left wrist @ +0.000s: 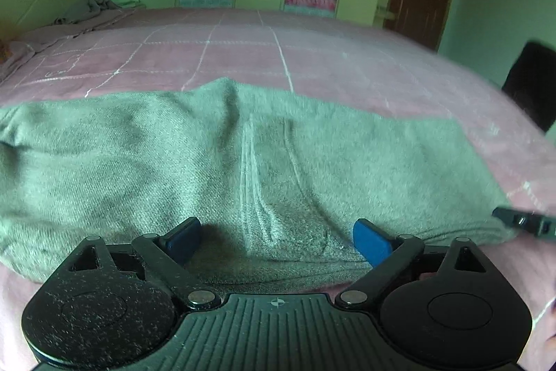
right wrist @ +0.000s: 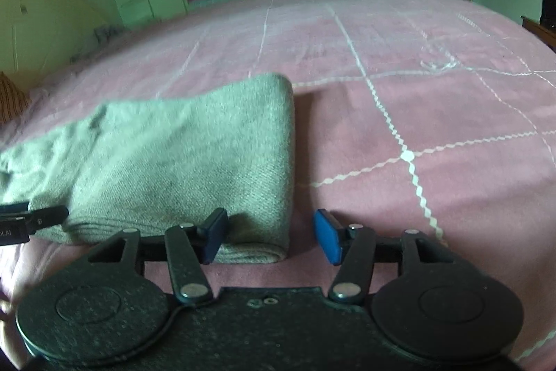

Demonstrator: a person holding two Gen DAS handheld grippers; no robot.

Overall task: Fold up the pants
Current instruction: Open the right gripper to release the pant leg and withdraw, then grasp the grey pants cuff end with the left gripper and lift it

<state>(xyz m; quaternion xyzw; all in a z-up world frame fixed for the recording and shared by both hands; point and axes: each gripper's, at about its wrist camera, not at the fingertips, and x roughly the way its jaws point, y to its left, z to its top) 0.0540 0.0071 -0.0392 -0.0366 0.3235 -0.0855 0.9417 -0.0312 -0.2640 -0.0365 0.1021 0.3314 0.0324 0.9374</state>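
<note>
1. The grey pants (left wrist: 243, 169) lay on the pink bedspread (left wrist: 347, 65) near the bed's near edge, already gathered into a long, flat, layered bundle running left to right.
2. In the right wrist view the pants (right wrist: 194, 155) ended at a neat rounded fold on their right side, with stacked layers showing along the near edge, so I judged at least one fold was done.
3. The bundle looked long for a finished fold; a further fold across its length, or some smoothing of the raised ridge at its far edge, probably remained, though that is only a judgement.
4. The left gripper (left wrist: 276, 240) sat at the near edge of the bundle around its middle, jaws spread wide, the two blue pads well apart over the cloth.
5. Nothing was pinched there: the fabric lay flat between and under the pads, and neither pad pressed on it as far as the view showed.
6. The right gripper (right wrist: 269, 237) sat at the right near corner of the bundle, jaws moderately open.
7. Its left pad lay over the corner of the cloth, while its right pad stood over bare bedspread just beside the fold; the corner sat between the jaws but was not clamped.
8. Each gripper's tip showed at the edge of the other's view, so the two stood near each other along the same near edge.
9. With both jaws off the cloth, this read as a release after laying a fold down.
</note>
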